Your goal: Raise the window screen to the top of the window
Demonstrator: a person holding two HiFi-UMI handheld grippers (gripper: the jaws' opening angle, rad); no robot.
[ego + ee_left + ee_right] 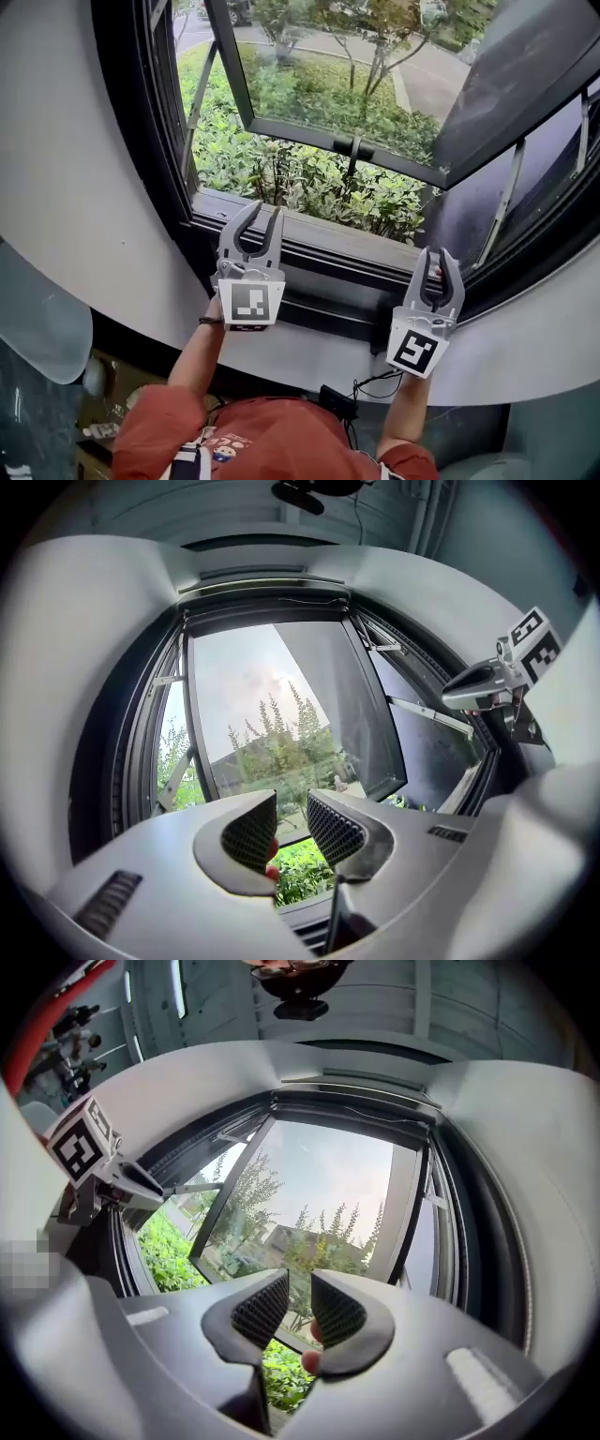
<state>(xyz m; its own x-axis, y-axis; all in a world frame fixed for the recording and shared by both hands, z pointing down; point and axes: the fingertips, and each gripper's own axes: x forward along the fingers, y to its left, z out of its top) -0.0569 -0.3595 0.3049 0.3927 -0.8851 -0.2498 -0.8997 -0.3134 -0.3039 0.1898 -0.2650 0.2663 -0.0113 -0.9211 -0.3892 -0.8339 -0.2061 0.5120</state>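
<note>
No mesh is seen across the opening of the black metal window frame (pixel 141 141). The window screen is judged to be gathered in the dark horizontal rail (pixel 267 611) along the top edge of that frame, though this cannot be told for sure. That rail runs from left to right, high above both grippers, and neither is clearly nearer. The left grey two-jaw gripper (pixel 267 210) and the right grey two-jaw gripper (pixel 436 253) are held at the frame's lower edge, jaws partly apart, grasping nothing. The glass sash (pixel 328 84) is swung outward over green shrubs (pixel 309 178); nothing is seen in the way.
</note>
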